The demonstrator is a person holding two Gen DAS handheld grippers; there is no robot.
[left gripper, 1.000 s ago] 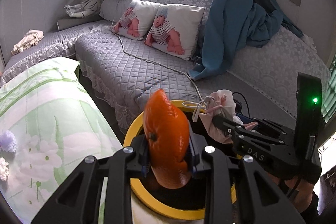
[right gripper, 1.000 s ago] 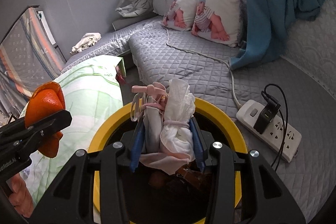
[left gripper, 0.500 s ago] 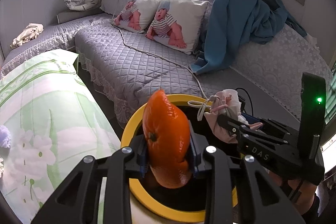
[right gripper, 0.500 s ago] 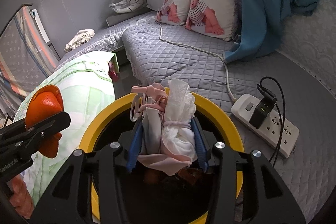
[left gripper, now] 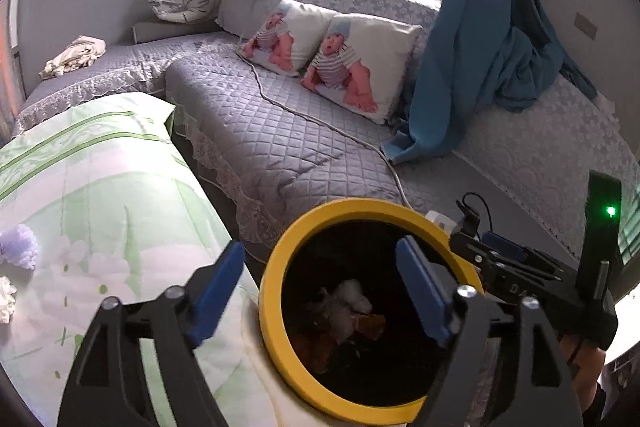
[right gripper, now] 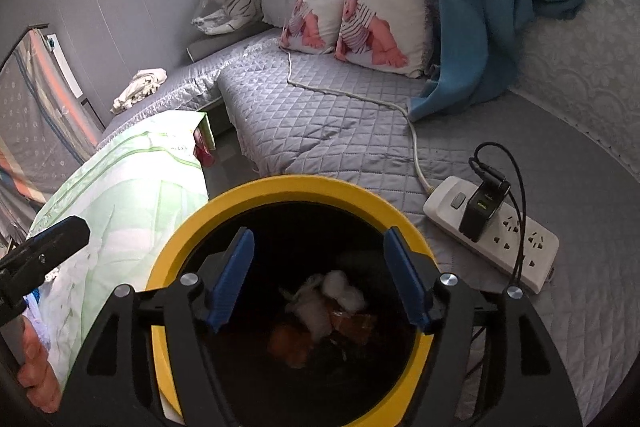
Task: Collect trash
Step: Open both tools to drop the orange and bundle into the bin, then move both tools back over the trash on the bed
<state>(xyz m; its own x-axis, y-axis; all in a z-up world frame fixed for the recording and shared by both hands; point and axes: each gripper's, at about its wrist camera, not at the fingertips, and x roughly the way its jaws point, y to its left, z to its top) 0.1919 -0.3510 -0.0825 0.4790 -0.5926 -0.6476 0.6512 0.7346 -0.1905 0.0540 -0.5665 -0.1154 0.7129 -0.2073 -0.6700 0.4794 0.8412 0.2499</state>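
Observation:
A yellow-rimmed trash bin (left gripper: 280,259) (right gripper: 188,239) with a dark inside stands between the table and the sofa. In it lie the orange peel (right gripper: 290,345) and the white-pink bundle (right gripper: 316,307) (left gripper: 346,303) with other scraps. My left gripper (left gripper: 320,283) is open and empty above the bin's left rim. My right gripper (right gripper: 318,275) is open and empty right over the bin's mouth. The right gripper also shows at the right of the left wrist view (left gripper: 512,267).
A table with a green floral cloth (left gripper: 80,195) is to the left, with a small purple thing (left gripper: 18,247) on it. A grey quilted sofa (right gripper: 320,123) holds two baby-print pillows (left gripper: 332,63), a blue curtain (left gripper: 460,67), a white power strip (right gripper: 492,231) and a cable.
Both grippers have opened. The orange peel and the white-pink bundle have dropped from them into the bin.

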